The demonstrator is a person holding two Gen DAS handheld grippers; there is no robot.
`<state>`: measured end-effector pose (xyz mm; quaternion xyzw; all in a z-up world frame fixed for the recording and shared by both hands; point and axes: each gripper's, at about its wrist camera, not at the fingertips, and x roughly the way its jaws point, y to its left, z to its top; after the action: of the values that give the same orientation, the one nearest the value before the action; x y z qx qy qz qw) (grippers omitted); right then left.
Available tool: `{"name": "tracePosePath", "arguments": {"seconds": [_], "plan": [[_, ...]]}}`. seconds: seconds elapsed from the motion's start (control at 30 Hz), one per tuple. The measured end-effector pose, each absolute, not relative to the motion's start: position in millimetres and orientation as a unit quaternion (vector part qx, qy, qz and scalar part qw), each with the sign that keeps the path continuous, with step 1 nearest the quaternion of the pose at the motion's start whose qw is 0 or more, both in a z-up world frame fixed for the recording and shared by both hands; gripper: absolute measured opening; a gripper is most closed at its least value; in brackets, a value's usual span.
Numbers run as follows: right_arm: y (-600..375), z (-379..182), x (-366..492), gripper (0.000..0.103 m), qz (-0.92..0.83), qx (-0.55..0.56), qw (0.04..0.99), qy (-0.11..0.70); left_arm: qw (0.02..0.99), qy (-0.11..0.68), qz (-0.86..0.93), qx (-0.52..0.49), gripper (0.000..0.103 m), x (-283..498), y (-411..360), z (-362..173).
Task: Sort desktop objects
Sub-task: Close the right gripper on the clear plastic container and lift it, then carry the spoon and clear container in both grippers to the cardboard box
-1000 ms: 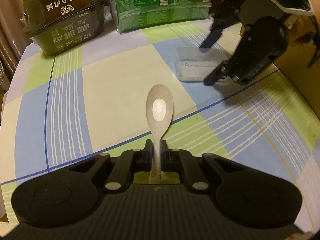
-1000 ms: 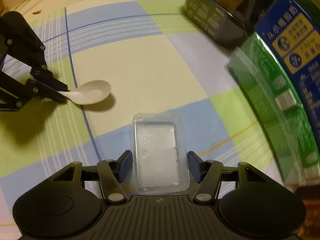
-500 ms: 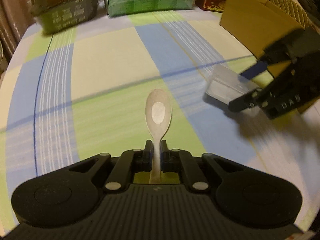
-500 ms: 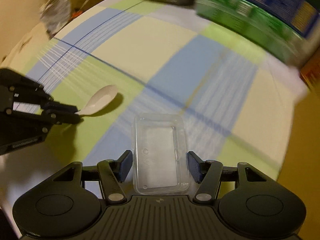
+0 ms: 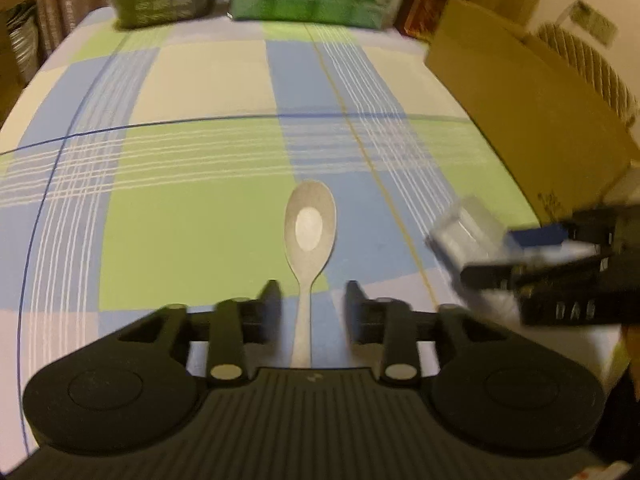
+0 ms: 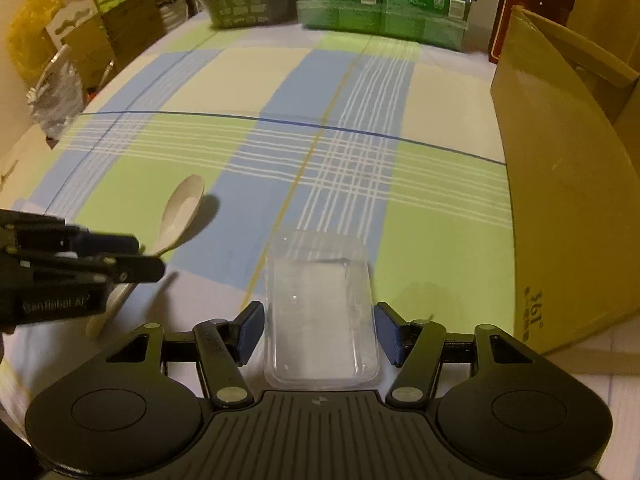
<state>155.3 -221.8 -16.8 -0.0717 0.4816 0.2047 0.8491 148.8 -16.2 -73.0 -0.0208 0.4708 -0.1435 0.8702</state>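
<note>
Spoon [image 5: 310,236]: pale, lying between the jaws of the left claw [image 5: 311,304], bowl pointing to the far side, handle running back under the claw body; in the right wrist view, shadow close beneath, so judged resting on or just above the checked cloth of the table [image 6: 208,80], near edge, left of centre. Left claw: jaws just opened, standing clear of the handle on both sides, no grip. Clear plastic tray [image 6: 320,312]: between the blue pads of the right claw [image 6: 318,334], near edge, just right of the spoon; jaws about half open, pads at the tray's sides, pressing contact not clearly confirmed, judged held. Cardboard box [image 6: 560,208]: at the right, open side up, near the tray. Green packages [image 6: 380,12] and dark carton [image 6: 240,4]: along the far edge. Status, judged: spoon released at the near edge, one placement apparently done; tray not yet set down; final grouping undetermined.
</note>
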Motion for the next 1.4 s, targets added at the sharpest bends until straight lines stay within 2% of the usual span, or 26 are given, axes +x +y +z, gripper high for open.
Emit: {"name": "tracePosePath", "arguments": {"seconds": [0.07, 0.27, 0.43, 0.5, 1.03, 1.2, 1.3, 1.4], "plan": [[-225, -21, 150, 0.062, 0.205, -0.066, 0.858, 0.467, 0.88, 0.456, -0.131, -0.013, 0.04, 147, -19, -74], [-233, -30, 150, 0.063, 0.207, -0.049, 0.87, 0.446, 0.9, 0.418, -0.126, 0.01, 0.043, 152, -27, -79], [-229, -33, 148, 0.062, 0.208, -0.065, 0.873, 0.437, 0.904, 0.409, -0.129, 0.008, 0.043, 157, -30, -87], [-229, -34, 148, 0.054, 0.205, -0.064, 0.873, 0.438, 0.906, 0.404, -0.128, 0.011, 0.043, 157, -30, -89], [-235, -32, 155, 0.053, 0.18, -0.032, 0.884, 0.429, 0.916, 0.38, -0.115, 0.058, 0.044, 159, -46, -95], [-236, -32, 156, 0.053, 0.176, -0.029, 0.886, 0.428, 0.918, 0.375, -0.112, 0.059, 0.038, 161, -46, -95], [-236, -32, 156, 0.053, 0.176, -0.028, 0.887, 0.427, 0.918, 0.375, -0.118, 0.059, 0.03, 161, -47, -95], [-235, -31, 155, 0.053, 0.177, -0.028, 0.887, 0.426, 0.917, 0.376, -0.119, 0.063, 0.028, 161, -49, -95]]}}
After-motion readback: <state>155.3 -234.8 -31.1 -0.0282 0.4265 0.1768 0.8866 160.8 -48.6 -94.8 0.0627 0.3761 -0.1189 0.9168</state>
